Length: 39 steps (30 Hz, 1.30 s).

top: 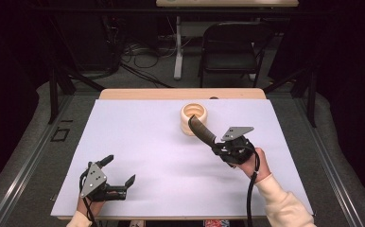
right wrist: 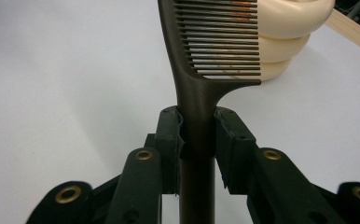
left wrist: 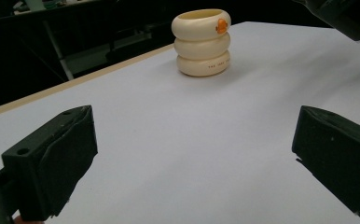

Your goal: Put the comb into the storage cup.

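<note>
Dark plastic comb (right wrist: 201, 65), looking light, thin and stiff, being clamped at its handle by the right tongs (right wrist: 199, 133) just below the teeth, sitting centre-right in the high view with its tip over the cream ringed holder (top: 194, 118). Likely gripping best on that solid handle, sparing the fine, possibly snappable teeth. Left tongs (top: 119, 172) resting wide open, holding nothing, at lower left on the white desk (top: 147, 142).

The cream ringed holder (left wrist: 201, 43) bears a line of small dark print on its lowest ring, too small to read, and an orange mark near its rim.
</note>
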{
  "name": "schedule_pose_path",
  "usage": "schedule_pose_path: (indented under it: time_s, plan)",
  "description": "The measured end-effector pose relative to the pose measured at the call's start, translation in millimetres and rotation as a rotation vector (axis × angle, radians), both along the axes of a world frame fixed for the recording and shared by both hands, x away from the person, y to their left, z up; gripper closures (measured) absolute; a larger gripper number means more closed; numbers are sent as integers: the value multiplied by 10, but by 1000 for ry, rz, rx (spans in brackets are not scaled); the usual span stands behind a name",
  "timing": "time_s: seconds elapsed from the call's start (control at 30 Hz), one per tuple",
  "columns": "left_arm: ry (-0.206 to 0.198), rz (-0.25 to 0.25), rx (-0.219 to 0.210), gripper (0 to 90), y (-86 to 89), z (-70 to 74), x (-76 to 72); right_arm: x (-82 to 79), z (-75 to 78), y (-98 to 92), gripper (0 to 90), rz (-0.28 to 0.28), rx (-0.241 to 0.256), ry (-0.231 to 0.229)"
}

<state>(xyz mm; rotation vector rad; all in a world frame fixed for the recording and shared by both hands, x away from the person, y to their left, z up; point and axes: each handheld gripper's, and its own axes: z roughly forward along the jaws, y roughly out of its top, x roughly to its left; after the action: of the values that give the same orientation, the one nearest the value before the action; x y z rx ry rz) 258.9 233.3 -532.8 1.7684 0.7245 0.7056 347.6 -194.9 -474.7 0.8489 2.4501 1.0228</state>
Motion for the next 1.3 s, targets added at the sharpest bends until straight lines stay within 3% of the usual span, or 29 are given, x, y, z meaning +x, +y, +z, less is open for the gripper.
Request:
schedule_pose_path:
  time_s: [0.7,1.3]
  plan:
    - [0,3,-2,0,2,0,2,44,3,-37,721,-23,28,-43]
    - [0,3,0,0,1,1,-1,123,-13,-52,721,-48,87,-59]
